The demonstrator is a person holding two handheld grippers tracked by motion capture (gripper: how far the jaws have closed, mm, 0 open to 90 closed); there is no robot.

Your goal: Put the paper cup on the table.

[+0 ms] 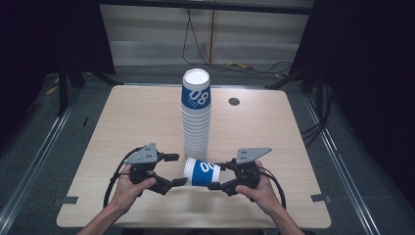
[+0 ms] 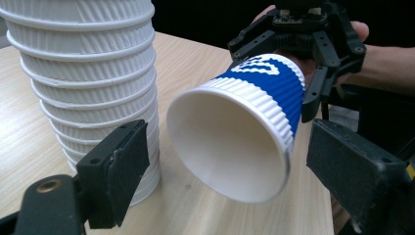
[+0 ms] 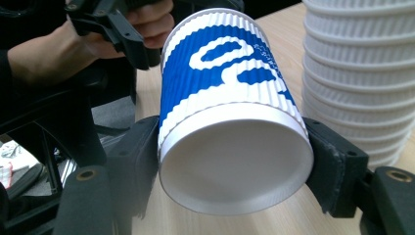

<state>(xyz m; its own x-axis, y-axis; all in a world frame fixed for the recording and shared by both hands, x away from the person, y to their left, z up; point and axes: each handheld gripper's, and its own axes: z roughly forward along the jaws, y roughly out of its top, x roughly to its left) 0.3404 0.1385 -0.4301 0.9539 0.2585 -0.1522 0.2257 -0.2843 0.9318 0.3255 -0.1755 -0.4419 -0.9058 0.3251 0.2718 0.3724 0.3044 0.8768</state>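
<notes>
We hold the blue-and-white ribbed paper cup (image 1: 201, 172) on its side just in front of the tall stack of white paper cups (image 1: 196, 117), its base end clamped in our right gripper (image 1: 219, 176). Our left gripper (image 1: 177, 169) stands open around its mouth without touching. We judge it light and easily crushed; the stiff rolled rim is the safest hold.

"08" in white on top cup (image 1: 196, 94) of stack.

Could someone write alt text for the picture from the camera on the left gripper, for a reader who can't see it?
A blue and white ribbed paper cup lies sideways, its open mouth facing the camera, its base gripped by the right gripper. The left gripper has its black jaws open on either side of the rim, beside a tall stack of cups on a wooden table.
</notes>
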